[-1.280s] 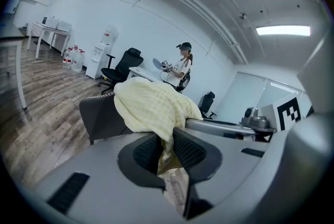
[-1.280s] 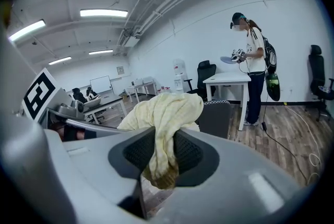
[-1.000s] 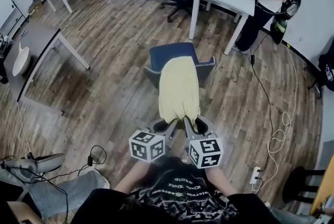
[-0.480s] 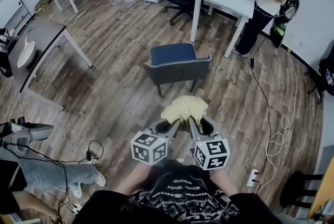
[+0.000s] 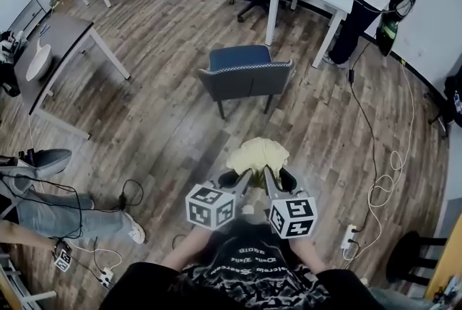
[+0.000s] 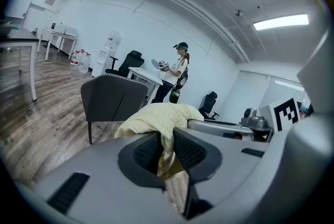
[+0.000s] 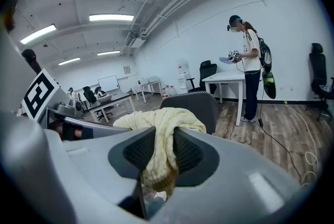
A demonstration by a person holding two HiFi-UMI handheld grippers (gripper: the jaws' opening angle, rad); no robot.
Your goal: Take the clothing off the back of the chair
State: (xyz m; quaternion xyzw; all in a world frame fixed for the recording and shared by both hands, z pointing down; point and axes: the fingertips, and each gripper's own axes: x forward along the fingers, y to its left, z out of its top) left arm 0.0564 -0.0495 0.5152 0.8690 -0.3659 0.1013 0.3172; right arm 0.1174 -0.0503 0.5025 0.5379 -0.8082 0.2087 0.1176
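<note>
- Gripping the clothing (image 5: 258, 155) with the left claw (image 6: 166, 140): jaws closed on a bunched fold, ribbed pads pressing the cloth from both sides.
- Gripping the same clothing with the right claw (image 7: 166, 140) in like manner, a thick wad pinched between its pads and a darker yellow tail hanging below them.
- Holding with two claws side by side, probably to share the load and keep the cloth from sliding out or trailing on the floor (image 5: 166, 106).
- Keeping both claws close together and tilted gently downward, likely to gather the clothing into one bundle and not a long drape.
- Lies heaped just ahead of and slightly above both pairs of claw tips, spilling over them, clear of the floor.
- Hangs well apart from the chair (image 5: 245, 81), which stands far beyond the claw tips with a bare backrest. Judging from that, removal done, with only a setting-down somewhere left.
- Looks pale yellow and soft, with a fine ribbed or knitted texture.
- Shows as rounded, crumpled folds, with no sleeve or collar clear enough to name.
- Seems light and limp, apt to sag and slip on any loosening of either grip.
</note>
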